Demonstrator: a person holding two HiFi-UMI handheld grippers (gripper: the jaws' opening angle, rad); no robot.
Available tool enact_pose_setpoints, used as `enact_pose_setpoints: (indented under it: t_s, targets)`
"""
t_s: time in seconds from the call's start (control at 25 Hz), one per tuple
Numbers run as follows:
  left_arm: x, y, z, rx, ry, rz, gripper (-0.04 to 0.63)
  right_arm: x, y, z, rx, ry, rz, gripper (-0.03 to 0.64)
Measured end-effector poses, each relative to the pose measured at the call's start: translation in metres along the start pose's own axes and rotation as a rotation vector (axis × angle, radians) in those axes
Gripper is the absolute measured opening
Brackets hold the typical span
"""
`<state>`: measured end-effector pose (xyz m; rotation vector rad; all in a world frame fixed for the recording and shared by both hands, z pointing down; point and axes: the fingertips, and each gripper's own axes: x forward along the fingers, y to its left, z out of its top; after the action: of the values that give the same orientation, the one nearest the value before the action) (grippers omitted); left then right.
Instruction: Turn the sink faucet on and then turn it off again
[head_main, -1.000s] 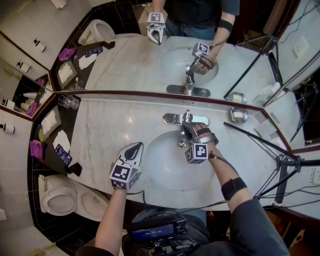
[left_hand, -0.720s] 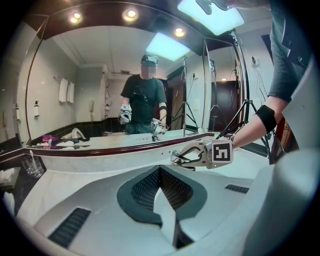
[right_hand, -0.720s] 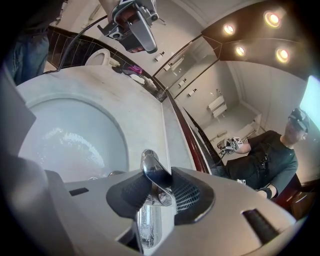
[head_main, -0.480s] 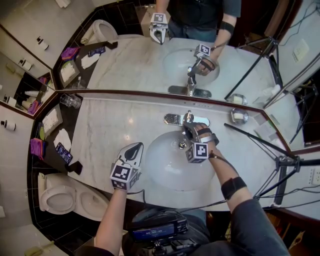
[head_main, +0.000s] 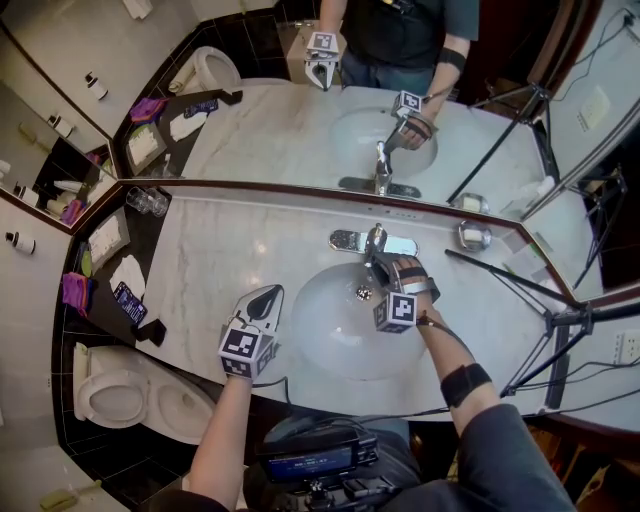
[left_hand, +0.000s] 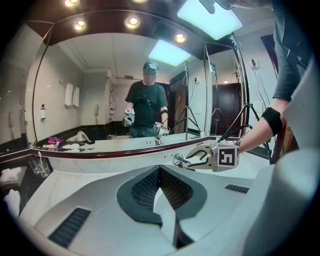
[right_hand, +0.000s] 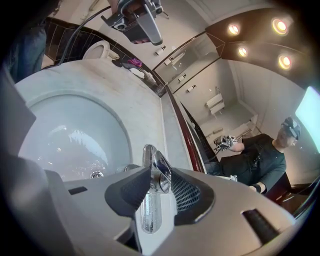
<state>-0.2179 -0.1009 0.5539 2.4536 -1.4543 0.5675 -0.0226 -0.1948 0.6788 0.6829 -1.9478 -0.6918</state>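
The chrome faucet (head_main: 375, 243) stands at the back of the white basin (head_main: 320, 325). My right gripper (head_main: 383, 262) reaches over the basin to it. In the right gripper view the faucet's lever (right_hand: 161, 172) lies between the two dark pads (right_hand: 131, 192), and the right gripper (right_hand: 160, 189) has just been opening, so slim gaps show on either side. My left gripper (head_main: 268, 294) hovers over the marble counter left of the basin, shut and empty. In the left gripper view, past the left gripper (left_hand: 160, 172), the right gripper (left_hand: 200, 156) shows at the faucet (left_hand: 179, 160).
A wall mirror (head_main: 300, 130) runs along the counter's back edge. A soap dish (head_main: 473, 236) sits right of the faucet, glass tumblers (head_main: 145, 202) at the far left. A tripod's legs (head_main: 520, 290) cross the counter's right end. A toilet (head_main: 120, 395) stands below left.
Both grippers keep their places at the faucet and over the counter. The head view itself has shifted slightly. No widening of the right jaws can be made out at this distance.
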Motion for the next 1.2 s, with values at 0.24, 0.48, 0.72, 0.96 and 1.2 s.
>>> enact_pose_setpoints:
  t_s: [0.24,0.48,0.72,0.96,1.2]
  targets:
    - [-0.012,-0.009,0.005,-0.021,-0.027,-0.012,0.002,-0.036,-0.008,0.007,0.088,0.013,-0.014,0.125]
    - [-0.021,-0.019,0.016,-0.040,-0.064,-0.036,0.003,-0.086,-0.016,0.013,0.242,0.007,-0.044,0.025]
    - [-0.026,-0.023,0.025,-0.068,-0.099,-0.074,0.003,-0.137,-0.026,0.008,0.462,0.011,-0.082,0.018]
    - [-0.028,-0.032,0.025,-0.087,-0.106,-0.117,0.003,-0.189,-0.027,-0.011,0.720,0.008,-0.126,0.018]
    - [-0.032,-0.040,0.026,-0.104,-0.114,-0.146,0.003,-0.227,-0.026,-0.015,0.949,-0.034,-0.158,0.018]
